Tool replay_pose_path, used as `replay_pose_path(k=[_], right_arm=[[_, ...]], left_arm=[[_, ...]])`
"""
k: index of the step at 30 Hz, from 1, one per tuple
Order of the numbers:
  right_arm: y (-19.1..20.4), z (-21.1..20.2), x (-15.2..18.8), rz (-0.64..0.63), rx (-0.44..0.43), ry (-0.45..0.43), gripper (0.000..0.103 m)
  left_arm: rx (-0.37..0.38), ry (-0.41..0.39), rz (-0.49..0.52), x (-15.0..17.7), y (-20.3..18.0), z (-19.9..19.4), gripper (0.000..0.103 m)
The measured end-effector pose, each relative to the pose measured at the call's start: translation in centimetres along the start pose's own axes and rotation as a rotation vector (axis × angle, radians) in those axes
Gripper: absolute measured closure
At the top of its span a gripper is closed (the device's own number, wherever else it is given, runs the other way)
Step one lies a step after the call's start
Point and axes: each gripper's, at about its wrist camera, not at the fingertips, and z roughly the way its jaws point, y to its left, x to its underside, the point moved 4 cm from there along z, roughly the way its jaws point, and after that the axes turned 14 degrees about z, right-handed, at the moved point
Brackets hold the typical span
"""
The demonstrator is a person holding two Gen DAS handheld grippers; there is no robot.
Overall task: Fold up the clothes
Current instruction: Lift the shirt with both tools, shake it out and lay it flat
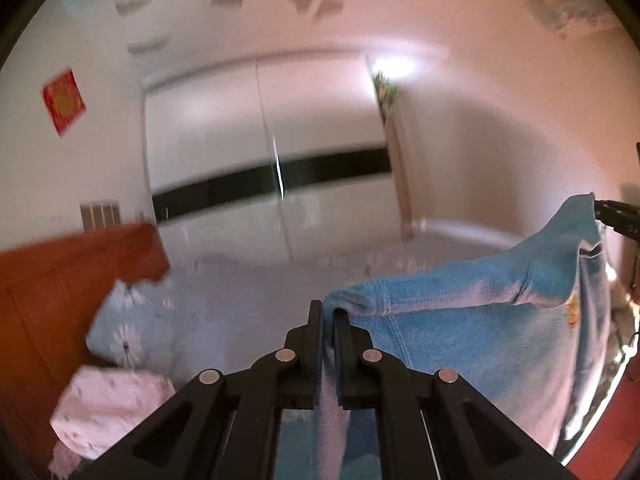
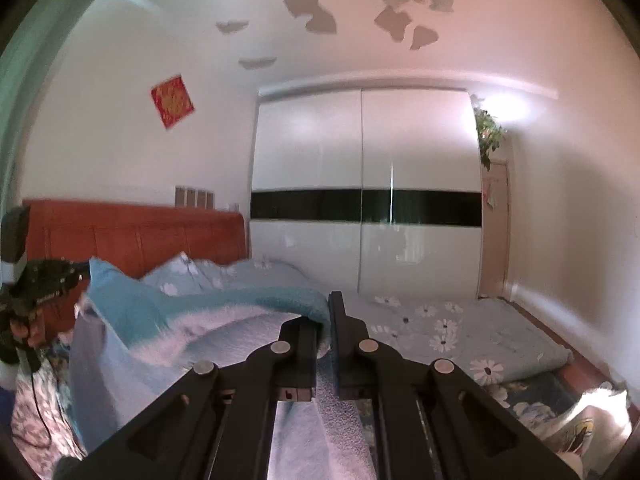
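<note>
The left claw [image 1: 327, 316] is pinching one upper edge of the blue fleece garment [image 1: 472, 320], its jaws pressed together on the fabric. From that grip the cloth is running rightward in the left wrist view and rising to the other corner, where the right claw [image 1: 600, 210] is showing at the picture's edge, holding that corner.

The right claw [image 2: 332, 312] is likewise pinching the garment [image 2: 192, 320], jaws pressed together on the fabric edge. In the right wrist view the cloth is stretching leftward from the jaws to the left claw [image 2: 82, 276], carried by a hand [image 2: 24, 330].

The garment is hanging between the two claws, above the bed [image 2: 460, 328], with its lower part draping below both grips. The bed is carrying a flowered cover. A pink folded cloth [image 1: 108, 408] is lying near the wooden headboard [image 1: 60, 280].
</note>
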Motion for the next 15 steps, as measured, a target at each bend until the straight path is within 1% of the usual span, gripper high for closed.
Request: replay_pose_path(k=[1, 3, 4, 6, 9, 12, 15], right_arm=[[-0.7, 2.0, 1.2, 0.007, 0.013, 0.048, 0.098], [-2.1, 6.1, 3.9, 0.024, 0.041, 0.146, 0.098], [-3.1, 8.8, 5.8, 0.043, 0.060, 0.205, 0.097], [-5.0, 13.8, 9.6, 0.083, 0.092, 0.312, 0.097], [-7.1, 20.2, 14.5, 0.140, 0.131, 0.439, 0.097], [-8.8, 25.3, 18.3, 0.185, 0.166, 0.534, 0.097], [-10.9, 29.3, 20.9, 0.228, 0.202, 0.597, 0.097]], left_arm=[[0.009, 0.041, -0.006, 1.1, -0.1, 2.0, 0.098], [0.024, 0.140, -0.013, 4.4, -0.7, 7.3, 0.098], [0.028, 0.183, -0.017, 5.8, -1.1, 9.5, 0.098], [0.041, 0.282, -0.029, 9.7, -2.0, 14.8, 0.098], [0.071, 0.382, -0.066, 13.9, -3.2, 20.5, 0.098], [0.102, 0.468, -0.098, 17.3, -3.9, 25.5, 0.098], [0.111, 0.532, -0.122, 19.8, -3.9, 30.0, 0.098]])
